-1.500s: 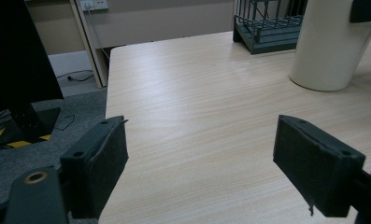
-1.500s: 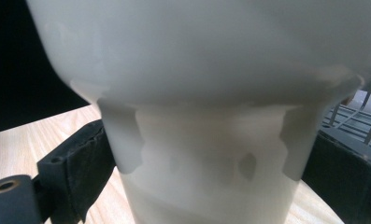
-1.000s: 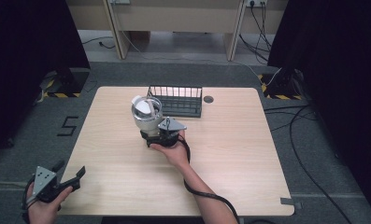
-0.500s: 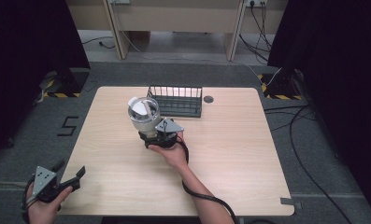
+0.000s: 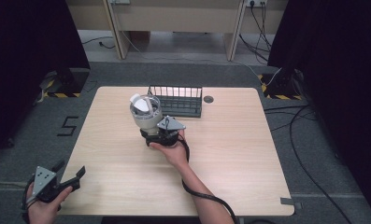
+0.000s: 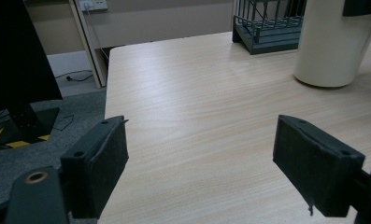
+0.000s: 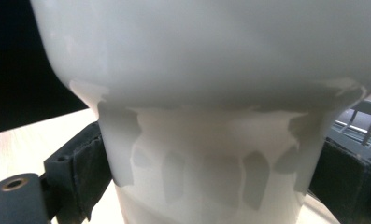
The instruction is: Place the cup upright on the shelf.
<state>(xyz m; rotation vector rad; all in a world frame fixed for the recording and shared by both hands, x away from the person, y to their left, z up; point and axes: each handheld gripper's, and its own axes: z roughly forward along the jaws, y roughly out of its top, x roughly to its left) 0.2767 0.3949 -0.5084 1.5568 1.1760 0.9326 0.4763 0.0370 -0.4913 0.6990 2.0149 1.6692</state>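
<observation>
On floor left of table (image 5: 248,154): painted "5" (image 5: 68,126); container (image 5: 145,114) unlabelled.

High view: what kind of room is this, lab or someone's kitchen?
Likely a lab or recording studio: a lone wooden table on grey carpet, black curtains on both sides, loose cables across the floor, and hazard-striped stand bases.

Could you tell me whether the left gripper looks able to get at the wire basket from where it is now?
Probably yes, with a long reach: the left gripper, open, sits at the table's near left corner, and bare tabletop leads to the wire basket. Only the white container stands beside that path.
</observation>
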